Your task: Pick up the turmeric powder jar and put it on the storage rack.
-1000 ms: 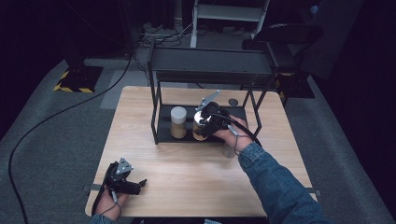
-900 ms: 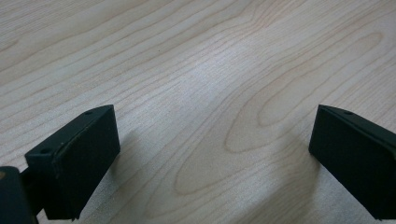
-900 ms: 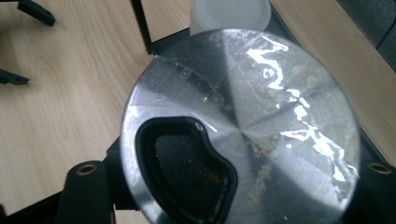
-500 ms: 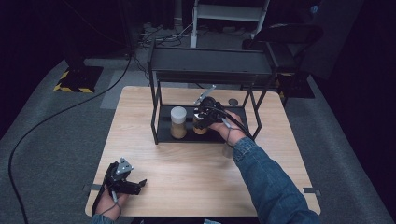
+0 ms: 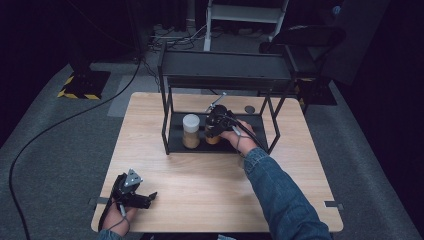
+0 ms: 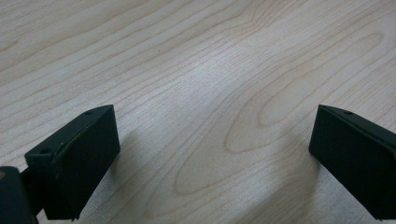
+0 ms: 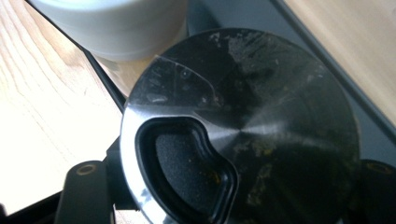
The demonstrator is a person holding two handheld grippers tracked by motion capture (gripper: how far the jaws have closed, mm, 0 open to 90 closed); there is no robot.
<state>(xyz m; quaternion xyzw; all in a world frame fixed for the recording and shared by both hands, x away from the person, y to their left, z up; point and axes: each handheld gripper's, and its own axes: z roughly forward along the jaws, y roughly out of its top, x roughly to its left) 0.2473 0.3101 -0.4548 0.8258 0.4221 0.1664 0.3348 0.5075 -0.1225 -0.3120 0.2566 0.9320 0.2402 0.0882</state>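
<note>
Setting a black-lidded glass spice jar (image 5: 212, 134) beside the white-lidded jar (image 5: 190, 131).
Right gripper (image 5: 216, 122) clamps its slippery rigid lid; left gripper (image 5: 145, 199) rests wide open.

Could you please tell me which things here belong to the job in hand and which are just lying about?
In the job: right tool, shut on the metal-lidded jar; white-lidded jar; black rack.
Lying about: small dark disc; left tool, open, resting on the table.

No legible text.
Nothing to read on the jar lids, rack or table; the floor's yellow-black hazard stripes (image 5: 79, 93) carry no wording.
</note>
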